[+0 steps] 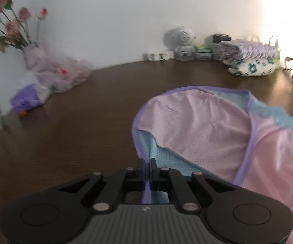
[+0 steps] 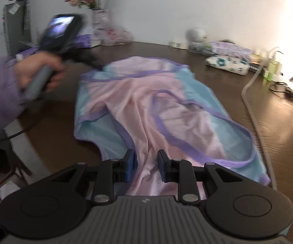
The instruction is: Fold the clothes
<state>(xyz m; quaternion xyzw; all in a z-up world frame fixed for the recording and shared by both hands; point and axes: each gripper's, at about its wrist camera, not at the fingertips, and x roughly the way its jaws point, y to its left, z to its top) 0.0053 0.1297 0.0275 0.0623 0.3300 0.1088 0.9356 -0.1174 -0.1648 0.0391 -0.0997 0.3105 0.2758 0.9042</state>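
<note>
A pink and light-blue mesh sleeveless top (image 1: 197,126) with purple trim lies spread on the dark wooden table (image 1: 75,132). My left gripper (image 1: 147,168) is shut on its purple-edged hem, and a strip of the cloth runs back between the fingers. In the right wrist view the same top (image 2: 146,101) stretches away from me. There a hand (image 2: 38,71) holds the left gripper (image 2: 98,66), blurred, at the top's far left corner. My right gripper (image 2: 146,162) stands over the near pink part, jaws apart; cloth shows in the gap, but the blue pads (image 2: 130,162) do not press it.
A vase of pink flowers (image 1: 8,26) and plastic bags (image 1: 63,73) stand at the back left. A white round gadget (image 1: 180,40), small boxes and a stack of folded cloths (image 1: 250,59) line the wall. A pale hose (image 2: 250,105) and cables (image 2: 284,91) lie right of the top.
</note>
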